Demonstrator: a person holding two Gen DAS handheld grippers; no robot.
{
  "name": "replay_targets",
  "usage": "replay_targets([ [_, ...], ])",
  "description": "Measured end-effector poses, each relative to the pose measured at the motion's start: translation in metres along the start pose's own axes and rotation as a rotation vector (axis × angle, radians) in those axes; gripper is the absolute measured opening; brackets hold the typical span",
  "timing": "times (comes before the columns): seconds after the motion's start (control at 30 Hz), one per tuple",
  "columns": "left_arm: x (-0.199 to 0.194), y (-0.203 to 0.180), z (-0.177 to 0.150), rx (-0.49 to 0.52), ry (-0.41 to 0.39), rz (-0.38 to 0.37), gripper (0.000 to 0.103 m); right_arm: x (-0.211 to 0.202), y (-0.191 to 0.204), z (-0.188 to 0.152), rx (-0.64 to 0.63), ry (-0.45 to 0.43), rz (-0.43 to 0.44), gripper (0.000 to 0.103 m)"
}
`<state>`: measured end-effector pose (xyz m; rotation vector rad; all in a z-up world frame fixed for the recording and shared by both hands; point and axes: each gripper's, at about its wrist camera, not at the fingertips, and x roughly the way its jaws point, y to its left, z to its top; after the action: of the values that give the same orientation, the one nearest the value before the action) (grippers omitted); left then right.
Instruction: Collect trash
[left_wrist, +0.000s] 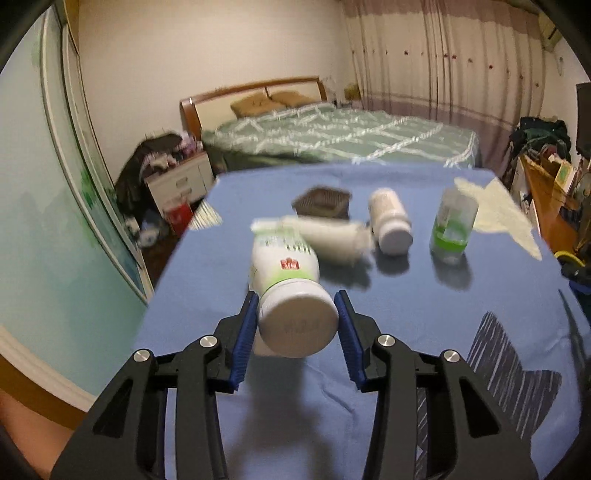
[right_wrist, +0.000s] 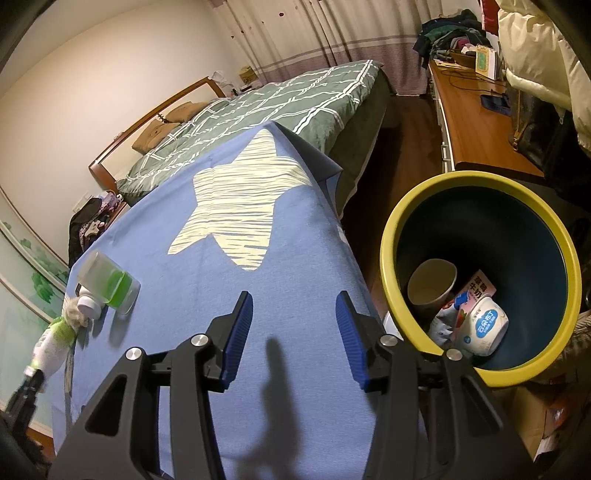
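Note:
My left gripper (left_wrist: 297, 319) is shut on a white bottle with a green label (left_wrist: 286, 280), held by its cap end a little above the blue tablecloth (left_wrist: 406, 332). Behind it lie a white paper cup (left_wrist: 338, 236) on its side, a small white bottle (left_wrist: 389, 219), a clear cup with green liquid (left_wrist: 452, 227) and a dark plastic tray (left_wrist: 321, 201). My right gripper (right_wrist: 294, 319) is open and empty above the cloth. To its right stands a yellow-rimmed dark bin (right_wrist: 480, 184) holding a paper cup (right_wrist: 432, 286), a yoghurt tub (right_wrist: 484, 328) and a milk carton (right_wrist: 472, 291).
The table's right edge (right_wrist: 347, 236) runs beside the bin. A bed (left_wrist: 332, 136) lies beyond the table. A wooden desk (right_wrist: 476, 125) with clutter stands at the right. A nightstand (left_wrist: 181, 181) with clothes is at the left. The clear cup (right_wrist: 110, 282) stands left of my right gripper.

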<state>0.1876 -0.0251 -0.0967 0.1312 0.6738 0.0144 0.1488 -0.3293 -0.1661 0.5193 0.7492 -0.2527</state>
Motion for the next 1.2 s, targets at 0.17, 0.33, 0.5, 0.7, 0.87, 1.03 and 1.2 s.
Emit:
replay_targets([
  [0.17,-0.026,0.007,0.018,0.015,-0.067,-0.009,0.041,0.000,0.001,0.000,0.000,0.000,0.001,0.045],
  [0.33,-0.032,0.011,0.025,0.007,-0.059,-0.059,0.041,0.001,0.001,0.000,0.000,0.000,0.001,0.045],
  [0.5,-0.025,0.011,0.015,-0.015,0.001,-0.063,0.041,0.000,0.001,0.000,-0.001,0.000,0.000,0.045],
  [0.7,0.009,-0.001,-0.004,-0.043,0.130,-0.068,0.068,0.001,0.004,0.000,-0.008,0.003,0.004,0.045],
  [0.87,0.026,-0.010,0.018,0.013,0.132,-0.035,0.079,0.001,0.004,0.000,-0.010,0.004,0.004,0.046],
  [1.03,0.062,-0.011,0.038,0.028,0.264,-0.112,0.079,0.001,0.004,0.000,-0.013,0.005,0.009,0.047],
  [1.2,0.101,-0.012,0.045,-0.012,0.395,-0.174,0.072,0.001,0.002,0.001,-0.020,0.008,0.012,0.050],
])
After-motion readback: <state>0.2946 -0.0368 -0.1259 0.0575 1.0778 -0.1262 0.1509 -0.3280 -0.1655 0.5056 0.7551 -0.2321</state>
